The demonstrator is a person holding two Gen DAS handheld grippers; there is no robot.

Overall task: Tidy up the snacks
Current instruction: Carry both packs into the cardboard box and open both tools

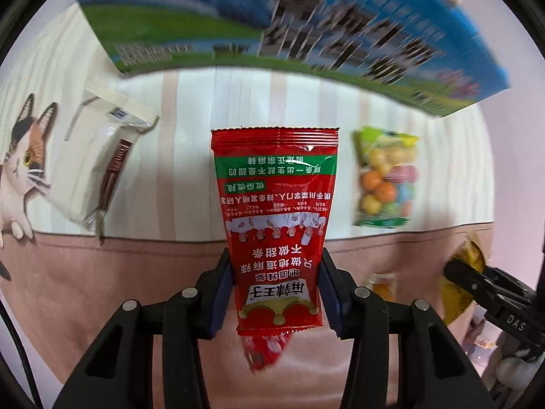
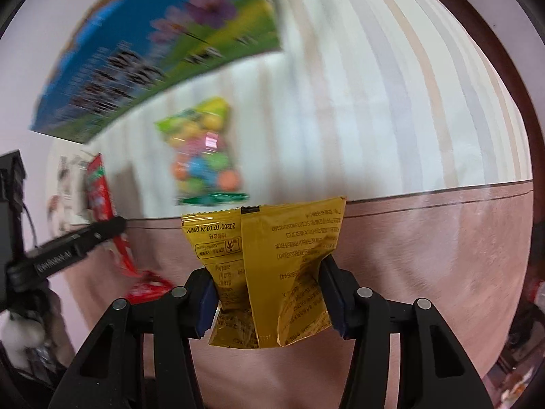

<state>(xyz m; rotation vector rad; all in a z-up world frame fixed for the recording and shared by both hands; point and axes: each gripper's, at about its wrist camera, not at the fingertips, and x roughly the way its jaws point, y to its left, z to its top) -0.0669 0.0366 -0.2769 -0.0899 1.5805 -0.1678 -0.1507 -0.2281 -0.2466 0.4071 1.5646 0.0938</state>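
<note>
My left gripper (image 1: 276, 293) is shut on a red snack packet (image 1: 276, 211) with Chinese print, held above the table. My right gripper (image 2: 269, 296) is shut on a yellow snack packet (image 2: 272, 259), also held up; it shows at the right edge of the left wrist view (image 1: 466, 272). The red packet shows at the left of the right wrist view (image 2: 98, 187). A clear bag of coloured candy balls (image 1: 386, 177) (image 2: 201, 156) lies on the striped cloth ahead. A blue and green carton (image 1: 306, 27) (image 2: 143, 51) stands beyond it.
A white packet (image 1: 98, 156) lies at the left by a printed cat (image 1: 24, 167). Another red packet (image 2: 148, 288) lies below on the pink cloth (image 2: 425, 255). A small orange packet (image 1: 383, 284) lies at the lower right. The table's dark edge (image 2: 494, 51) runs at the right.
</note>
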